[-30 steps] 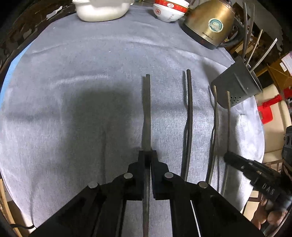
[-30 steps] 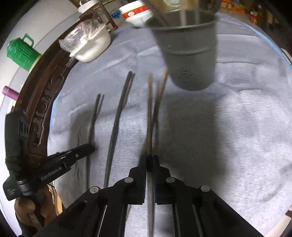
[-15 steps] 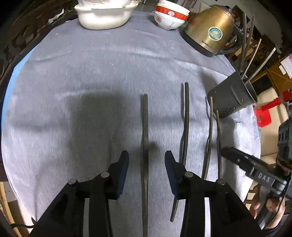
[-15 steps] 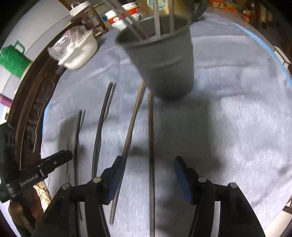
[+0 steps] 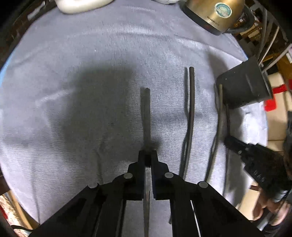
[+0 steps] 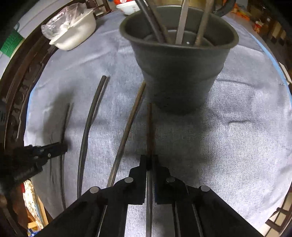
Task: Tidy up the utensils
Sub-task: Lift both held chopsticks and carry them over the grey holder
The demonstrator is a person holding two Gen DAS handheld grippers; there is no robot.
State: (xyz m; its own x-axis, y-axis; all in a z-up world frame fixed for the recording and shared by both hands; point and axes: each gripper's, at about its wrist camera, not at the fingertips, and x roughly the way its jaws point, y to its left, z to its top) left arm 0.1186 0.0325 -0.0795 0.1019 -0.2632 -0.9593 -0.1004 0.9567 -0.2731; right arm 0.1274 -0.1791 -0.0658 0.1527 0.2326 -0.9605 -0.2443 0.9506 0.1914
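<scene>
Several long thin utensils lie side by side on the grey cloth. My left gripper point(image 5: 147, 155) is shut on the leftmost dark utensil point(image 5: 146, 116), which points away from me. My right gripper point(image 6: 150, 159) is shut on a brown-handled utensil point(image 6: 149, 125) whose far end reaches the foot of the grey utensil holder point(image 6: 180, 73). The holder stands upright with several utensils in it and also shows in the left wrist view point(image 5: 244, 85). Two more utensils point(image 6: 89, 127) point(image 6: 129, 124) lie between the grippers.
A gold kettle point(image 5: 217, 14) stands at the back right of the table. A white pot point(image 6: 73, 34) and a red-and-white bowl point(image 6: 127, 7) sit at the back. The cloth point(image 5: 73, 73) covers a round table with a dark carved rim point(image 6: 16, 87).
Half a second ago both grippers were open over their utensils. Both have now closed on them. The right gripper has moved closer to the holder.
</scene>
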